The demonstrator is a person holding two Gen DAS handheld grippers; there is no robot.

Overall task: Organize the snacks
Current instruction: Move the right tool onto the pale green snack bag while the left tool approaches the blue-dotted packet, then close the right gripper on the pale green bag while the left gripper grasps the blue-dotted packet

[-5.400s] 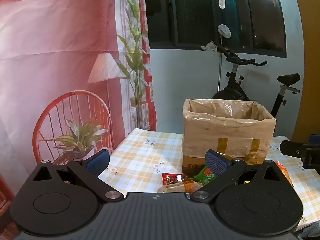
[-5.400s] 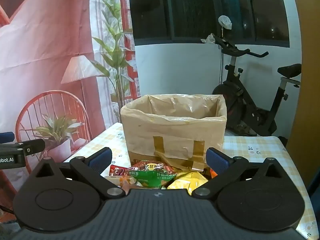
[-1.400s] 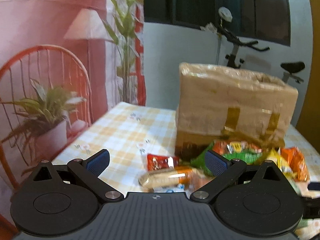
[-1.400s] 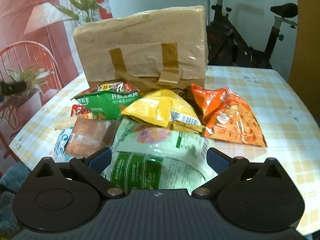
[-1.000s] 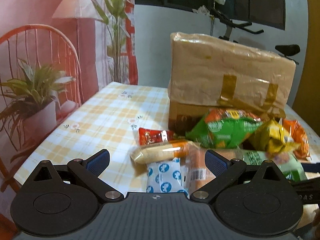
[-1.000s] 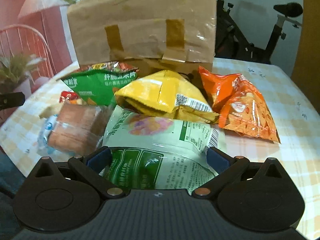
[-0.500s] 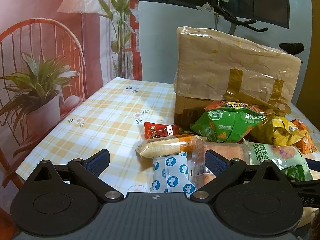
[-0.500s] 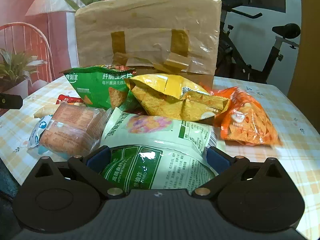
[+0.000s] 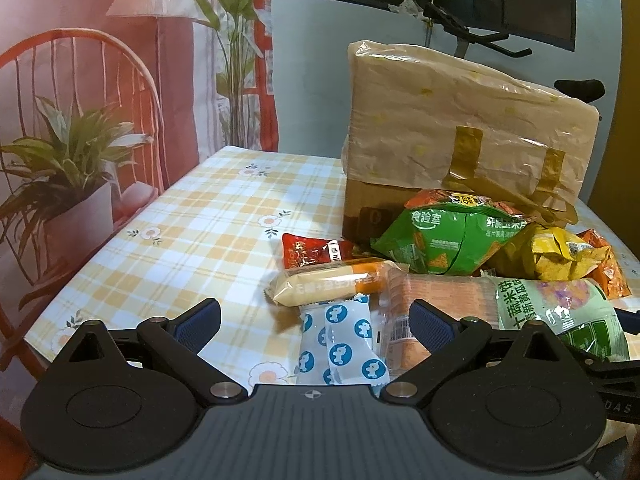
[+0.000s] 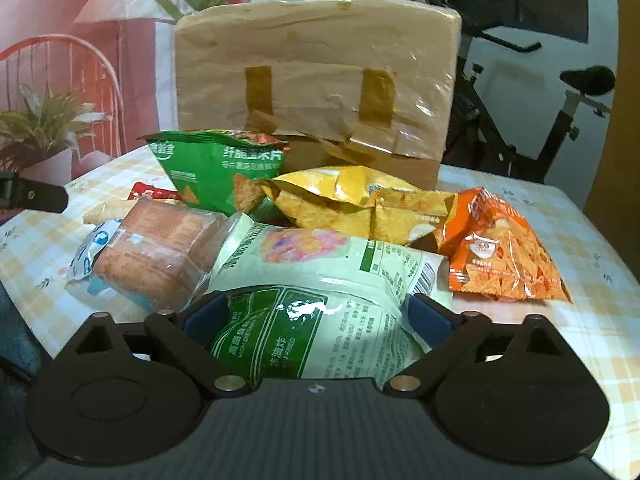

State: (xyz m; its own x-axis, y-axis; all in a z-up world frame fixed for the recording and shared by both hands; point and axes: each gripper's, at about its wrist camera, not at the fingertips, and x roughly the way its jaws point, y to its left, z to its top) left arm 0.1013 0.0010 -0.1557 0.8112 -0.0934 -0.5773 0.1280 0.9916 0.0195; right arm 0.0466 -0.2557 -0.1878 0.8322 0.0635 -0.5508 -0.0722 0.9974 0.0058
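A pile of snack bags lies on the checked tablecloth (image 9: 192,240) in front of a tall brown paper bag (image 9: 460,120) (image 10: 316,76). My right gripper (image 10: 316,316) is open, its jaws on either side of a pale green bag (image 10: 320,300) (image 9: 560,316), not closed on it. My left gripper (image 9: 316,316) is open and empty, low over a white packet with blue dots (image 9: 340,344). Around them lie a clear pack of orange biscuits (image 10: 160,248) (image 9: 440,304), a dark green chip bag (image 10: 216,164) (image 9: 448,236), a yellow bag (image 10: 360,204), an orange bag (image 10: 500,248), a cream and orange bar (image 9: 332,284) and a red packet (image 9: 308,252).
A red wire chair (image 9: 80,92) and a potted plant (image 9: 68,168) stand left of the table. An exercise bike (image 10: 540,120) stands behind it on the right. The table's left edge (image 9: 100,264) is near my left gripper.
Both grippers have come down and forward to the pile. The pale green bag now lies between my right gripper's open jaws. Both stay open.
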